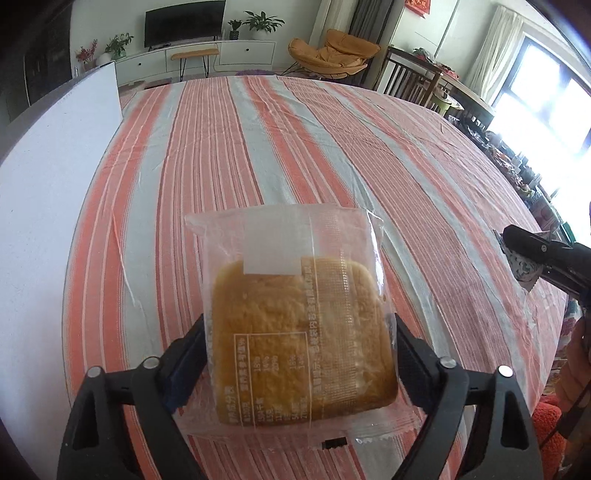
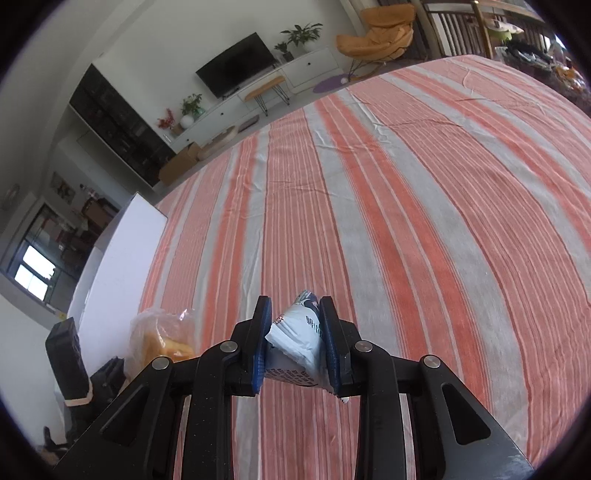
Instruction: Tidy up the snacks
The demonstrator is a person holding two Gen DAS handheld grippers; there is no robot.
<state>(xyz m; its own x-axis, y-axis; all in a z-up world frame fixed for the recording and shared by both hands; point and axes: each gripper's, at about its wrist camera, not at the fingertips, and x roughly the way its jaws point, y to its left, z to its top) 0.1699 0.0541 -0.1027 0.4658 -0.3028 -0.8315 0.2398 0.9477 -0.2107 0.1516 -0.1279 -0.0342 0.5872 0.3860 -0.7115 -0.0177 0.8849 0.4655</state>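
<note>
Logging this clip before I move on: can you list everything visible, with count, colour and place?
Cake packet: one, clear wrap over a golden square cake, between the left tongs' fingers.
Small snack packet: one, pale blue-white, pinched in the right tongs.
Tablecloth: one, orange and grey stripes, covering the table.
White box: one, at the table's left edge.
Television: one, black, on the far wall.
Cabinet: one, white, under the television.
Potted plants: several, green, on the cabinet.
Armchair: one, orange, far right of the cabinet.
Left tongs: black, closed on the cake packet.
Right tongs: black with blue pads, shut on the small snack packet.
</note>
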